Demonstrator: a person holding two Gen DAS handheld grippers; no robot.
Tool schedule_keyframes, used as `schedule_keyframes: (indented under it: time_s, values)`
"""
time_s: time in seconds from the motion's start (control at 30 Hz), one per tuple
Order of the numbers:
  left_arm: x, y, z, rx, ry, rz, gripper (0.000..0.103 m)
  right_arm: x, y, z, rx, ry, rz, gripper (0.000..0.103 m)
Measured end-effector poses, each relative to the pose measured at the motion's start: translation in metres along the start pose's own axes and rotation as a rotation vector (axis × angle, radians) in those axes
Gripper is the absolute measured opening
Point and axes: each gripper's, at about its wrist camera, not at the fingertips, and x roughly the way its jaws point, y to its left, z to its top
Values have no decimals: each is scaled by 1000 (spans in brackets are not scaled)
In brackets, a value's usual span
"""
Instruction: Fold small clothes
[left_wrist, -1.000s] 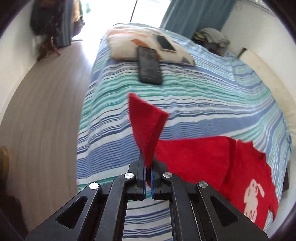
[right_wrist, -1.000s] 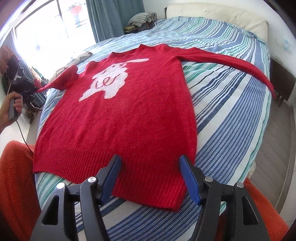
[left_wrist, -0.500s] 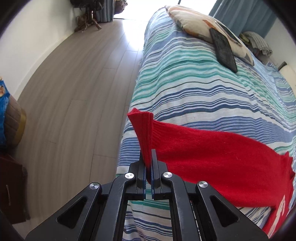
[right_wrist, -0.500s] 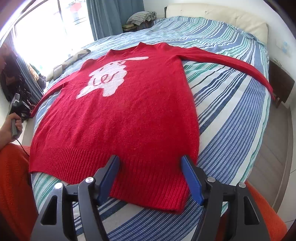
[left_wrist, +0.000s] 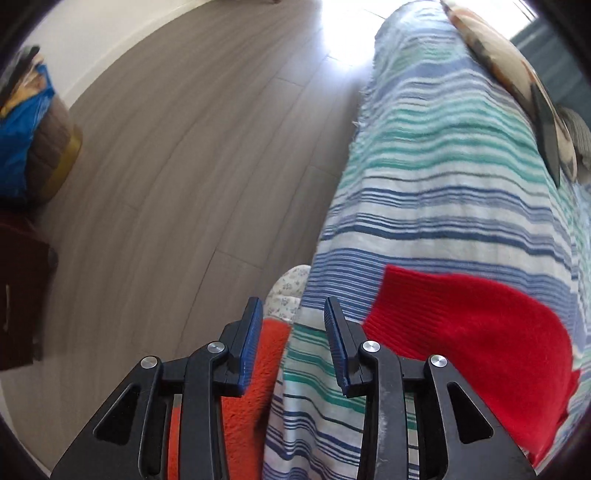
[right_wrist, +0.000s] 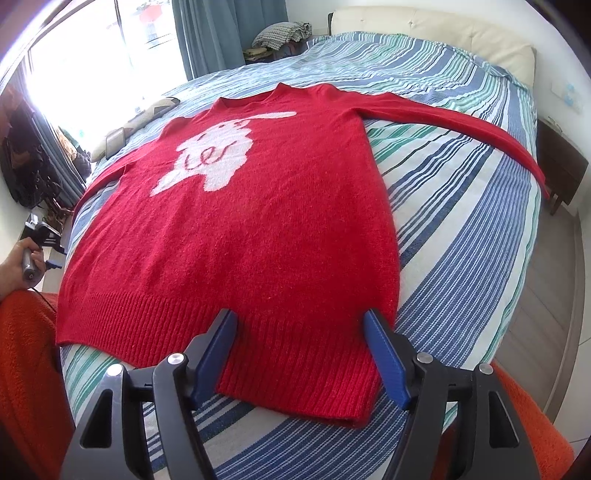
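the red sweater (right_wrist: 236, 229) lies spread flat on the striped bed (right_wrist: 461, 229) for folding, its hem between the right gripper's (right_wrist: 299, 354) parted fingers, while the left gripper (left_wrist: 293, 339) hangs released beside the sleeve cuff (left_wrist: 458, 317).

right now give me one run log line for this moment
stage: spreading flat | sweater: front up on bed, sleeves out | left gripper: open, beside cuff | right gripper: open over hem

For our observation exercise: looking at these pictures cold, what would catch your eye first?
The bright red sweater with its white rabbit motif lies spread flat across the striped bedspread, one sleeve stretched toward the far edge. Both pairs of tongs, right and left, are open and empty.
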Motion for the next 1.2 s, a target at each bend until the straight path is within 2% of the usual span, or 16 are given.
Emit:
schedule_keyframes:
  time_s: [0.1,0.2,0.27,0.3,0.4,0.5,0.6,0.67,0.73,0.83,0.87,0.93,1.0,1.07,1.2]
  values:
    - [-20,8,1,-8,-41,-50,35,1,1,1,3,1,0,72]
    - [-53,-10,-18,108,-106,-112,47,1,1,1,4,3,2,72]
    - [-79,-28,-41,206,-139,-170,58,-1,0,3,8,5,5,72]
    - [-93,-35,-55,259,-145,-205,60,-4,0,4,13,4,7,72]
    - [-130,-65,-111,453,-147,-305,66,-21,-1,10,34,-28,5,72]
    - [-160,-94,-183,682,-130,-381,71,-44,0,17,40,-75,-8,72]
    - [-177,-118,-261,912,-85,-448,74,-55,4,26,28,-94,-14,72]
    - [-177,-129,-307,1025,-41,-479,75,-55,6,30,14,-100,-15,72]
    - [-168,-135,-345,1106,-10,-478,75,-51,8,32,15,-97,-15,72]
    - [-147,-137,-387,1210,-6,-412,75,-38,8,29,21,-69,-10,72]
    - [-142,-133,-399,1246,-19,-376,75,-32,7,25,22,-49,-12,72]
    - [-143,-125,-416,1331,-119,-344,76,-16,6,14,22,18,-23,72]
    - [-145,-119,-421,1366,-144,-329,77,-3,3,0,27,70,-23,72]
    - [-144,-116,-417,1349,-127,-335,79,-4,4,-8,8,39,-25,73]
    - [-139,-117,-417,1342,-128,-332,81,-1,3,-9,25,41,-22,76]
